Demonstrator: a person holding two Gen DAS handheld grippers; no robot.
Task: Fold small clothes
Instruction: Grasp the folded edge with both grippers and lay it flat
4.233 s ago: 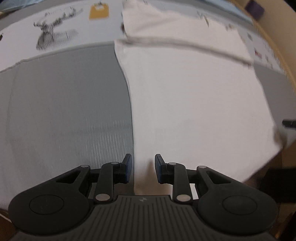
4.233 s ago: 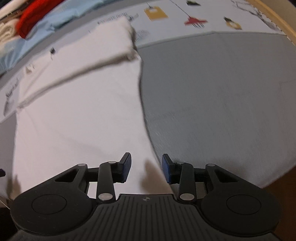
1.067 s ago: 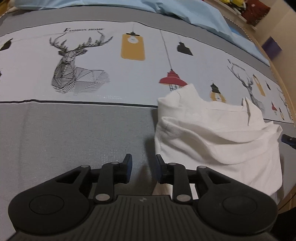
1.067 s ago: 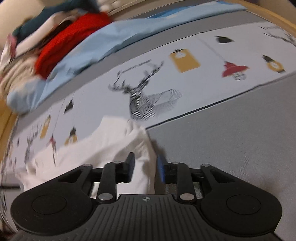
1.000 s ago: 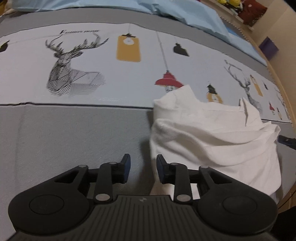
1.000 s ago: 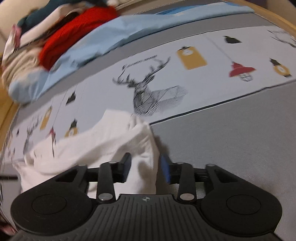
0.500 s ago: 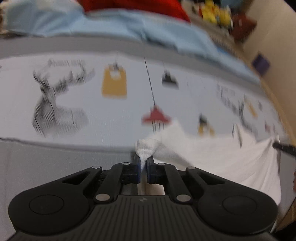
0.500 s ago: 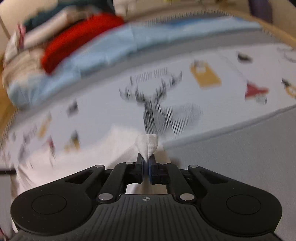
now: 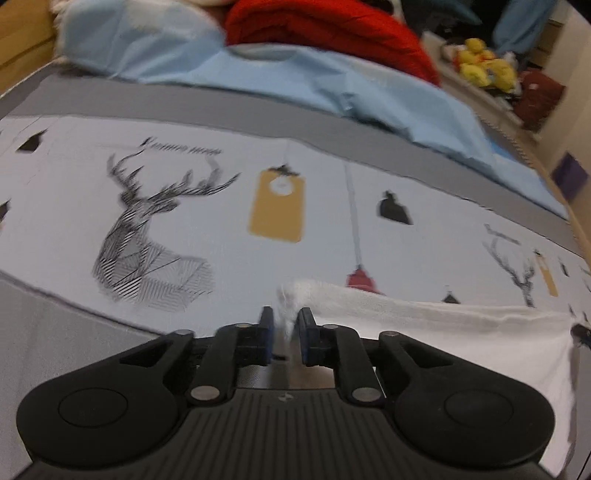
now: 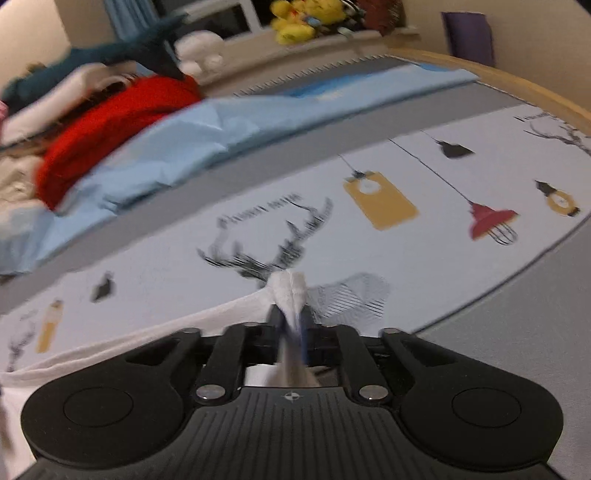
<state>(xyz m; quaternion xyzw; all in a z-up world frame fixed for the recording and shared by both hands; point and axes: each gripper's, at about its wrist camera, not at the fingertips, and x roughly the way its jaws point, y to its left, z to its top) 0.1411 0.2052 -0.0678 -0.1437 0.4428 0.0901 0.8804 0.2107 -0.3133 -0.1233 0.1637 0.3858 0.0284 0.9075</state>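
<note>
A white garment (image 9: 443, 332) lies stretched across the printed bedcover, its far edge pulled taut between my two grippers. My left gripper (image 9: 286, 325) is at the garment's left corner. Its jaws are opening, a thin tuft of cloth stands between them, and gaps show on both sides of it. In the right wrist view the garment (image 10: 147, 339) runs off to the left. My right gripper (image 10: 290, 325) has the other corner (image 10: 288, 286) bunched between its pads. These jaws are opening too, but the cloth still fills the gap.
The bedcover carries a deer print (image 9: 147, 236) and lamp motifs over a grey band (image 9: 55, 332). A light blue sheet (image 9: 332, 85) and a red garment (image 9: 325, 26) are piled at the far side. Yellow plush toys (image 10: 299, 16) sit on a ledge. A wooden bed rail (image 10: 517, 88) curves along the right.
Both grippers closed on the garment's corners and carried them toward the far side, pulling the crumpled cloth flat. Since half a second ago both pairs of jaws have parted somewhat.
</note>
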